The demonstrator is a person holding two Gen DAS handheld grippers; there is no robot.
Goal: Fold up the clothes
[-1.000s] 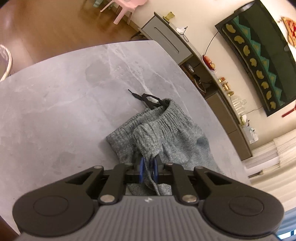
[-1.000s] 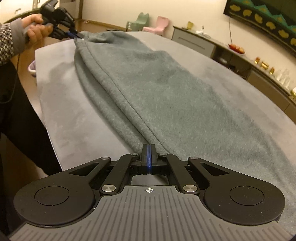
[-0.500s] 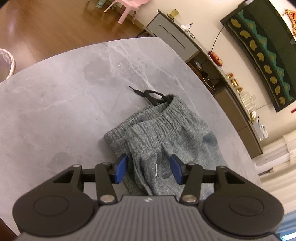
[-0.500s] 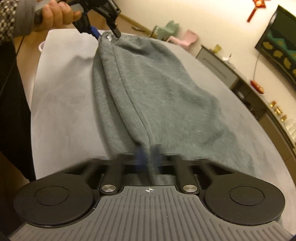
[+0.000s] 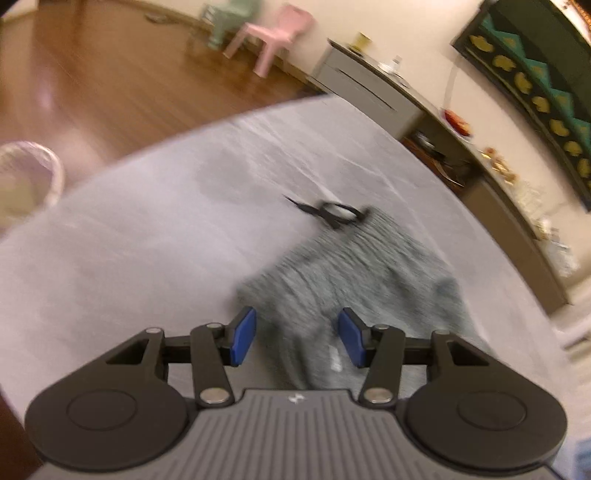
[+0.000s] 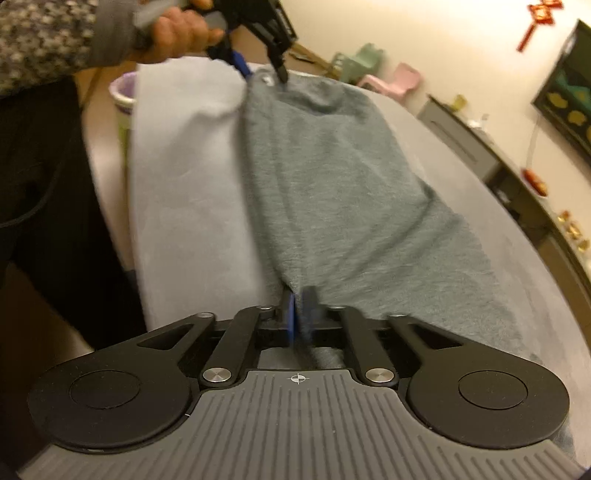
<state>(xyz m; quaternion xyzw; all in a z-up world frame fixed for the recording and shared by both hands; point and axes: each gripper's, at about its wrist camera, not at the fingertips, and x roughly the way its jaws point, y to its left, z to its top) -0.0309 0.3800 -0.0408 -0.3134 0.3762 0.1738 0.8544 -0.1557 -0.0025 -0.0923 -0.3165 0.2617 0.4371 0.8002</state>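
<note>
Trousers (image 6: 351, 192): grey sweatpants, flat along the table (image 5: 110, 251); run from the bottom centre of the right view to its top centre. Waistband and black drawstring (image 5: 332, 212) mid-frame in the left view, blurred.
Left gripper (image 5: 297, 338): blue pads well apart, cloth lying loose between them, nothing pinched. Clamped on the waistband edge a second ago; let go half a second ago, gap unchanged after that.
Right gripper (image 6: 299, 317): pads only narrowly apart and opening; a ridge of cloth between them, at the bottom centre of the frame. Pinched tight on that fold a moment ago. Blur hides whether the pads touch the fabric now.
Hand (image 6: 177, 31): upper left of the right view, holding the left gripper over the far end of the trousers.
Change: both ends released or releasing; garment now lying where it was laid.
Meaning: judged end of a lay-down or straightening step; next grasp for the following fold likely needed.
Surroundings: bin (image 6: 122, 99) beyond the table edge, upper left of the right view; pink chair (image 5: 273, 40) top centre of the left view.
</note>
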